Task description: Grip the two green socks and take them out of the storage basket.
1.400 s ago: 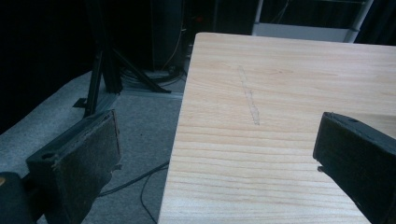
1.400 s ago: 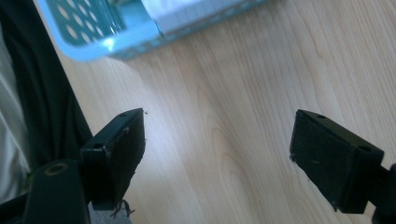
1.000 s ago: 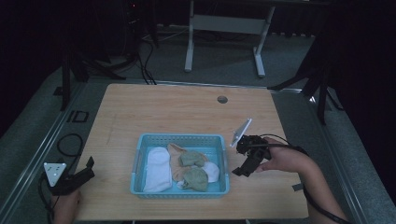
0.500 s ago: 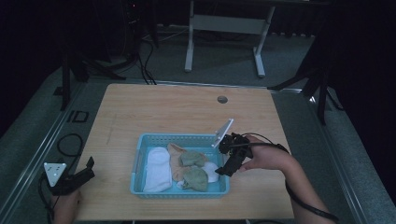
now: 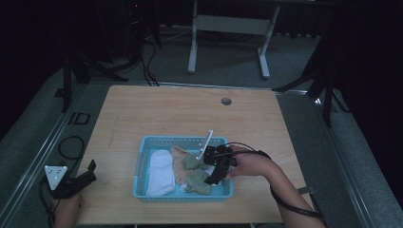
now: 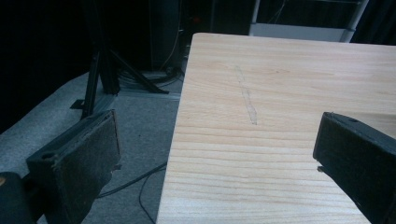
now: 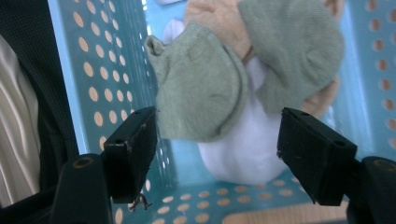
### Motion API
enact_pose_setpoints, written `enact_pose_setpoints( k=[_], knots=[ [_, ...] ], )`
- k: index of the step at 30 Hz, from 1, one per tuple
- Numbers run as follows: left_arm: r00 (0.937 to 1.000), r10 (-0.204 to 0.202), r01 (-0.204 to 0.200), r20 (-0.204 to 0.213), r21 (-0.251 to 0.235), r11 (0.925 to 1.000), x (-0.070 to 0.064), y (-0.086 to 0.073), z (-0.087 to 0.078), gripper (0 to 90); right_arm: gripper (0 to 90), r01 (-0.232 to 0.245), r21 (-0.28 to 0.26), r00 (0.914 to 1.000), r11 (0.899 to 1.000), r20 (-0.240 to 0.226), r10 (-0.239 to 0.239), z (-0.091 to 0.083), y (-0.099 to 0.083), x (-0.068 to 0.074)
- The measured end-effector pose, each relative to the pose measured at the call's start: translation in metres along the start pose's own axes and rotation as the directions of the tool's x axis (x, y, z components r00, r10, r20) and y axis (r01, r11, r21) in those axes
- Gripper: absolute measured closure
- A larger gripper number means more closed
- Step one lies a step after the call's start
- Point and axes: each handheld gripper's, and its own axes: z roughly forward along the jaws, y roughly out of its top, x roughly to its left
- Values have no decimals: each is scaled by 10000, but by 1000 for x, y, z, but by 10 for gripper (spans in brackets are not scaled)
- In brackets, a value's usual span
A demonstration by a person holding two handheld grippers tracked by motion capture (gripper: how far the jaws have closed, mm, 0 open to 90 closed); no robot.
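Observation:
A light blue perforated basket sits on the wooden table near its front edge and holds several socks. A white sock lies at its left, a peach one in the middle, and green ones at the right. My right gripper hangs over the basket's right end, pointing down into it. In the right gripper view its jaws stand open astride a green sock, which lies on a white sock; nothing is held. My left gripper stays open at the table's front left corner.
A second green sock overlaps a peach sock deeper in the basket. A round cable hole sits near the table's far edge. Cables trail on the grey floor at the left. A desk frame stands beyond.
My right gripper has moved left from the bare table beside the basket to above the basket's right end and dipped toward the socks. The left gripper has stayed still.

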Motion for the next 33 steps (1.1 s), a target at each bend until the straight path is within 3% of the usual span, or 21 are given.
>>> enact_pose_setpoints(
  k=[2,9,17,23,30,31,33],
  knots=[
    [10000,3,-3,4,4,10000,0,0,0,3,333,-15,44,9999,10000,-100,16,5,2,0],
    [10000,15,-15,4,12,10000,0,0,0,4,359,257,389,9988,9989,-421,-240,20,4,2],
    [10000,32,-32,2,-1,10000,0,0,0,3,373,101,858,9996,9963,-270,-78,35,5,-2],
    [10000,25,-25,-9,9,10000,0,0,0,3,446,156,722,9995,9973,-289,-136,39,7,-2],
    [10000,34,-34,-12,8,10000,0,0,0,3,616,480,932,9988,9945,-179,-465,40,11,-2],
    [10000,29,-29,-26,7,10000,0,0,0,4,751,666,931,9978,9934,-102,-659,38,12,0],
    [10000,17,-17,-21,8,10000,0,0,0,3,794,824,831,9966,9931,-94,-819,34,14,1]
  ],
)
